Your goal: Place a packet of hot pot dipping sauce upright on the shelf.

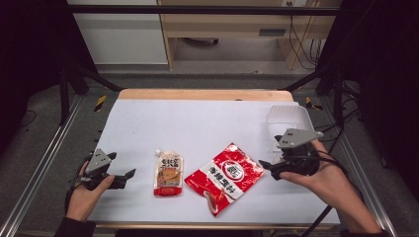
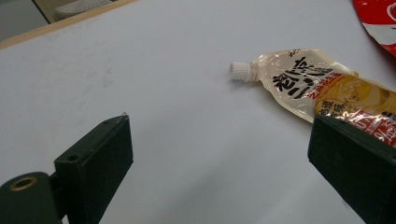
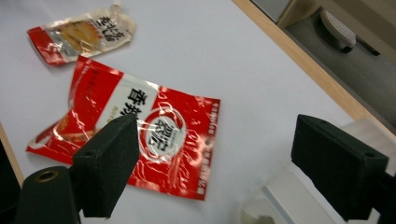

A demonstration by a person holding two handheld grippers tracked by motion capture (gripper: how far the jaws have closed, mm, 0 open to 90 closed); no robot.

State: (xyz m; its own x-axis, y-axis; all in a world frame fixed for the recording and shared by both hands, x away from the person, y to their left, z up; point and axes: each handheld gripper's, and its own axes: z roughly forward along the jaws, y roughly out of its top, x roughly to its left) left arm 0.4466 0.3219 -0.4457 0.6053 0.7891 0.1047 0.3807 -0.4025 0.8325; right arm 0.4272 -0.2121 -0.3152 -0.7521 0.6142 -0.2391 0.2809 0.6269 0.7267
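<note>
Both tools, left tool (image 1: 129, 174) and right tool (image 1: 265, 165), gape empty beside the spouted pouch (image 1: 168, 173) and red packet (image 1: 225, 177).

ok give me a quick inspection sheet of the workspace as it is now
surface: white sheet over a wooden table
job's things: spouted sauce pouch and red packet lying flat, apart; clear tub at the right edge
clutter: nothing seen
grippers: left tool open, left of the pouch; right tool open, between packet and tub, both holding nothing
cables: one trails from the right tool
surroundings: black frame, wooden furniture behind
</note>
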